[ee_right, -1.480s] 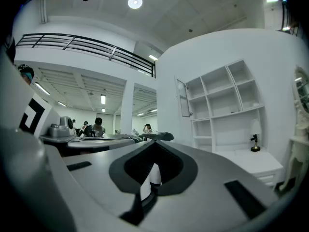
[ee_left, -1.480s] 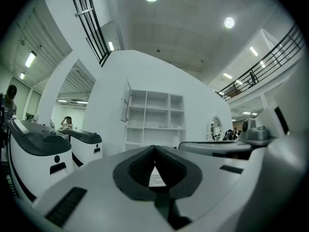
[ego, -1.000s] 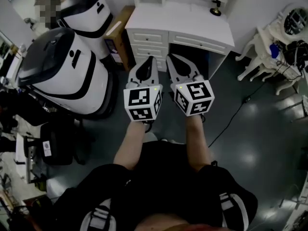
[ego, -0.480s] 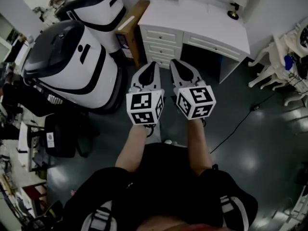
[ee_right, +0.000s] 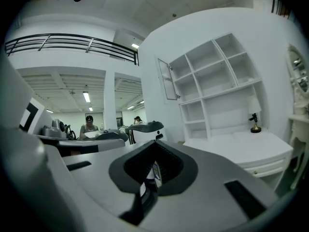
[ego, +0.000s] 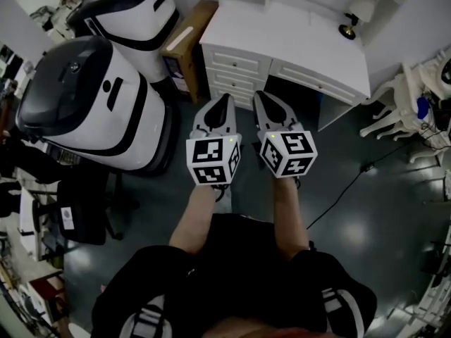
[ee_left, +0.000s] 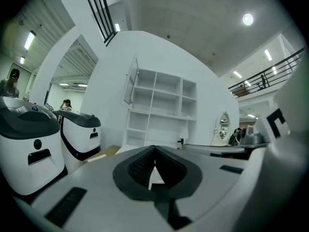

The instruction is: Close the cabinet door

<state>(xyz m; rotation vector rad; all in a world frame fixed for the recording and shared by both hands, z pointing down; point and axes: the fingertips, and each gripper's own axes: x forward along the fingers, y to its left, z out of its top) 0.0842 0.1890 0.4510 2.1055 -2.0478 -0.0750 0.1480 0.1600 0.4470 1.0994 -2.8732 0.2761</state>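
Both tools, the left gripper (ego: 220,101) and right gripper (ego: 263,98), jaws together and empty, have advanced side by side toward the white desk (ego: 282,37), while the cabinet door (ee_left: 129,81) hangs open at the shelf hutch's (ee_left: 166,105) upper left, seemingly not yet within reach.

Shelving (ee_left: 164,105) on desk (ego: 282,34); cabinet door (ee_left: 129,81) at shelving's left edge.

Cabinet door (ee_left: 130,81), narrow white-framed panel with a pale glazed centre, upright, hinged at the left side of the upper left compartment of the shelf unit (ee_left: 166,88), swung wide open, standing out from the shelf front, not yet closed
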